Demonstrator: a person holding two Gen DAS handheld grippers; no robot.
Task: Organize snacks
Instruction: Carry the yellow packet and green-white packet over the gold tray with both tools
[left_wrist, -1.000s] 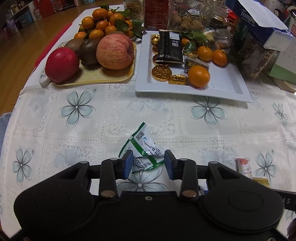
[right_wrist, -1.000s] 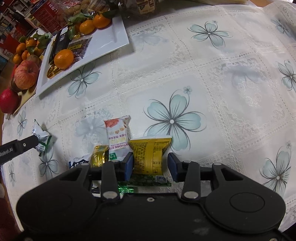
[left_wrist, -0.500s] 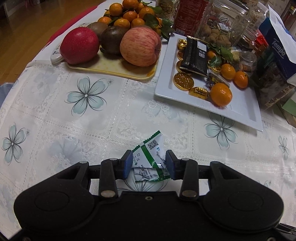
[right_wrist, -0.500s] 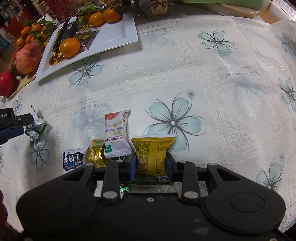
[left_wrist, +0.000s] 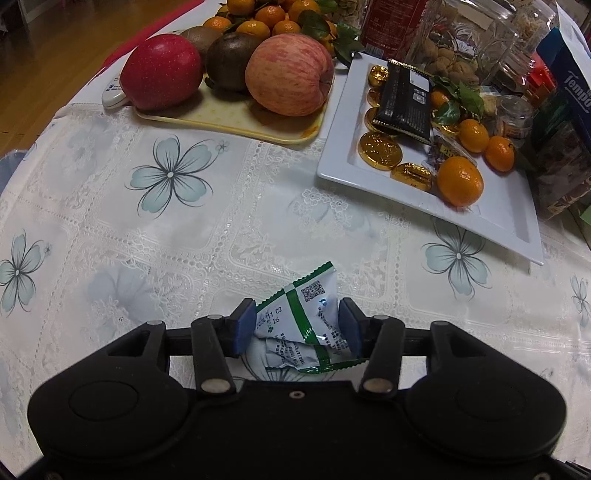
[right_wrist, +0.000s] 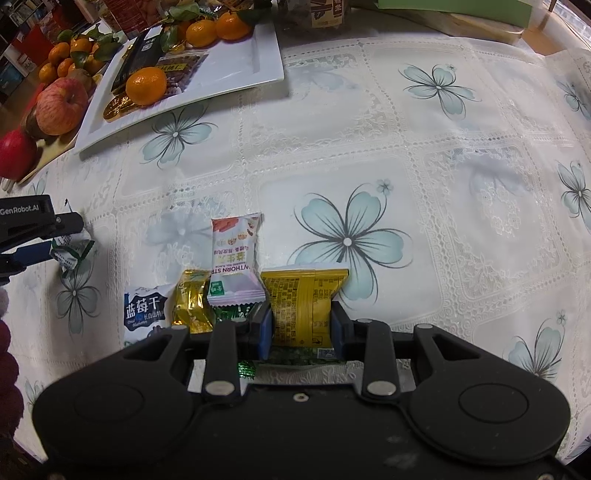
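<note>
The left gripper (left_wrist: 297, 323) has its two blue pads pressed against a crumpled white-and-green snack packet (left_wrist: 306, 325), one pad on each side, so the jaws are closed on it; the packet's printed corner sticks up and forward between the fingers, above the white lace tablecloth (left_wrist: 192, 236). Far ahead on the left sits a cream fruit tray (left_wrist: 236, 123) with a red apple (left_wrist: 160, 72), a paler streaked apple (left_wrist: 290, 74) and dark kiwis between them, mandarins heaped behind. To the right of it a white rectangular plate (left_wrist: 491, 210) holds gold foil chocolate coins (left_wrist: 380, 151), a black wrapped bar (left_wrist: 406, 99) and several mandarins, with glass jars beyond.

The right gripper (right_wrist: 301, 326) is narrowed onto a yellow snack packet (right_wrist: 304, 304), both blue pads touching its sides; the packet lies over a green wrapper under the jaws. Just left of it stand a white-and-pink hawthorn strip packet (right_wrist: 234, 260), a gold foil sweet (right_wrist: 192, 302) and, furthest left, a blue-and-white blueberry packet (right_wrist: 146, 310), all close together in the near part of the cloth. At the left edge of this view the left gripper shows holding the green-and-white packet, well apart from that cluster. The white plate lies far left
</note>
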